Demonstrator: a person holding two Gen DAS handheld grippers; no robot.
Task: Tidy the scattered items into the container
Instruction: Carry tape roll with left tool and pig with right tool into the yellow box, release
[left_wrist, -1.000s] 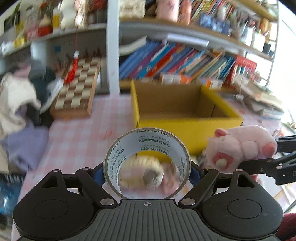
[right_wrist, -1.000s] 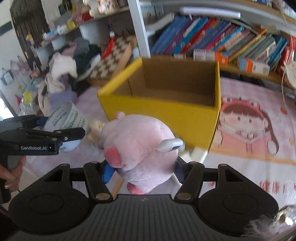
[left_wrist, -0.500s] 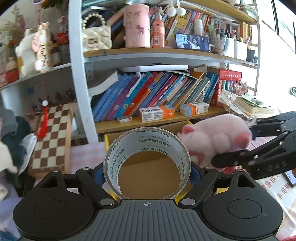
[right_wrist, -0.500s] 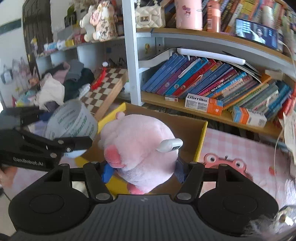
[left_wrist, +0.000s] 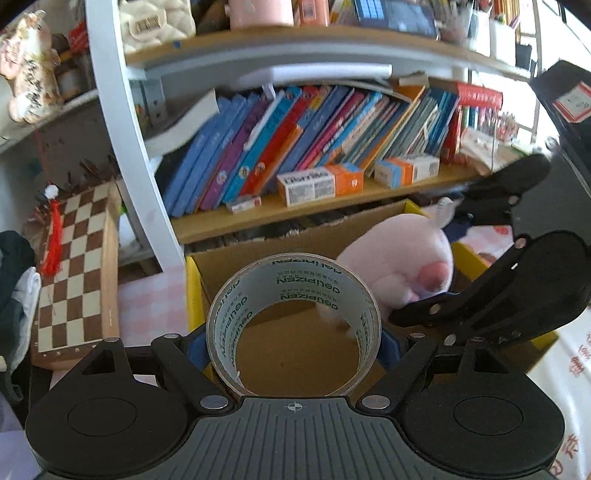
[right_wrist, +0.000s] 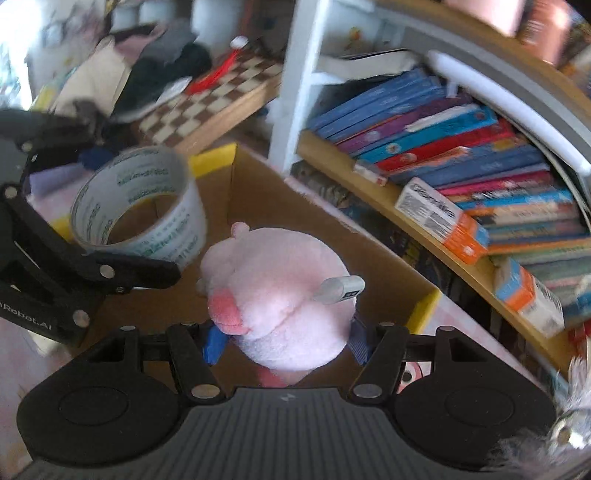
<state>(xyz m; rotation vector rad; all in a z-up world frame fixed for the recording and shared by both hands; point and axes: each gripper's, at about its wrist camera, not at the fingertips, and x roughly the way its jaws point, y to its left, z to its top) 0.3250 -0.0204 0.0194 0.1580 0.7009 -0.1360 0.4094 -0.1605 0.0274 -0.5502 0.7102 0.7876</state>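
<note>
My left gripper (left_wrist: 293, 341) is shut on a roll of clear packing tape (left_wrist: 255, 295), held upright over the open yellow cardboard box (left_wrist: 192, 288). In the right wrist view the same tape roll (right_wrist: 177, 214) hangs at the left over the box's brown inside (right_wrist: 258, 192). My right gripper (right_wrist: 284, 339) is shut on a pink plush pig (right_wrist: 280, 295), which also hangs above the box. The left wrist view shows the plush pig (left_wrist: 399, 254) just right of the tape, with the other gripper's black fingers around it. The box floor under both items looks bare.
A white bookshelf (left_wrist: 122, 147) packed with leaning books and small cartons stands right behind the box. A wooden chessboard (left_wrist: 74, 266) leans at the left, beside a heap of clothes (right_wrist: 155, 62). A pink checked cloth (left_wrist: 147, 306) covers the surface.
Both grippers have carried the tape and the pig forward from in front of the box to above its open top. The right gripper has rolled, tilting its view. Both grips are unchanged.
</note>
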